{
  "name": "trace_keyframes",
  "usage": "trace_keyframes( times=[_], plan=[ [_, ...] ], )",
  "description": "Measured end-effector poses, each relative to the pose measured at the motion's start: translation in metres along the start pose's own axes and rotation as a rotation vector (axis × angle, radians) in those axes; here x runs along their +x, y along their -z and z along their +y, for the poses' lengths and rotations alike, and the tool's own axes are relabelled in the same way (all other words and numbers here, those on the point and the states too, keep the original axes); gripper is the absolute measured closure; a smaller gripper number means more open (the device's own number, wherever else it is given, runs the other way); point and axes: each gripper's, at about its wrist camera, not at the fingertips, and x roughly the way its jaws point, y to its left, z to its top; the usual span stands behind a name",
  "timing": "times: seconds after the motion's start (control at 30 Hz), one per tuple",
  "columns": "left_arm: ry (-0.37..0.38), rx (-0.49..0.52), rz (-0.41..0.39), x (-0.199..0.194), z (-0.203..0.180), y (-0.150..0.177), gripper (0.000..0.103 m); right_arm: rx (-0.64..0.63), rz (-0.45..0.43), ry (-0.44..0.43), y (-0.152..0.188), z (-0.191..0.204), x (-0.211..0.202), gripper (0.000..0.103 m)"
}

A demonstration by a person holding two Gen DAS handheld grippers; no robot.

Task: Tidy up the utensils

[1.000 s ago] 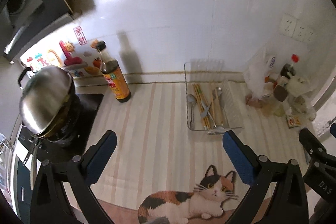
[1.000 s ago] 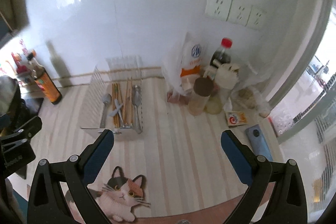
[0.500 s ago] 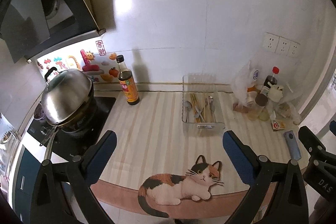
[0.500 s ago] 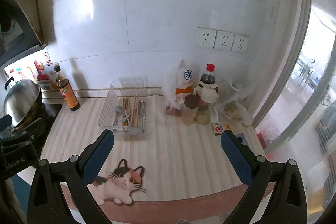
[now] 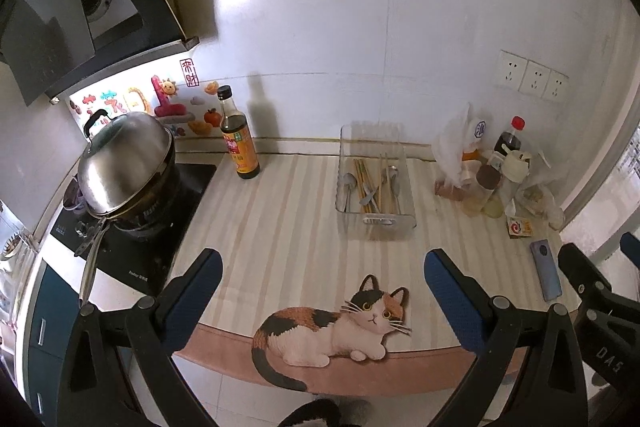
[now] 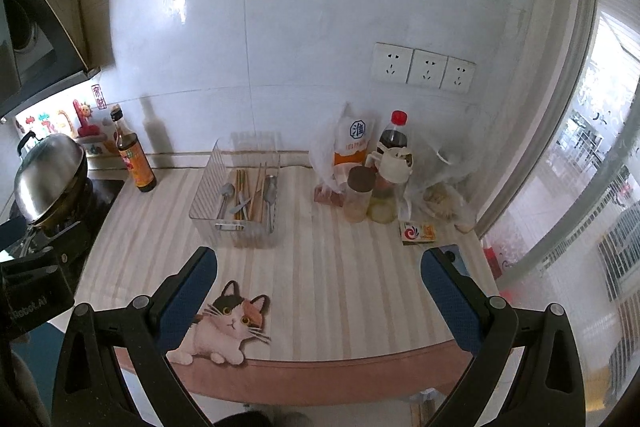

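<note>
Utensils point(image 5: 374, 183), spoons and chopsticks mixed, lying in clear tray point(image 5: 376, 187) toward back of striped desk point(image 5: 288, 227), between soy bottle point(image 5: 238, 143) and condiment cluster point(image 5: 488, 171). Left gripper point(image 5: 320, 283) and right gripper point(image 6: 318, 281) both hovering above near edge by cat print point(image 5: 340, 323), fingers spread wide, grasping nothing, well apart from tray. Judged: sorting either finished or not begun, cannot tell which. If not begun, next move calls for reaching forward and down into tray, pinching one slim piece cleanly without dragging neighbours.
</note>
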Motion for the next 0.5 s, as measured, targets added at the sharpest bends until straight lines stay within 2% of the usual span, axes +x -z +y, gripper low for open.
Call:
trace_keyframes(
  times=[0.5],
  plan=[
    [-0.016, 0.004, 0.006, 0.003, 0.007, -0.006, 0.0, -0.001, 0.006, 0.001, -0.012, 0.006, 0.004, 0.0]
  ],
)
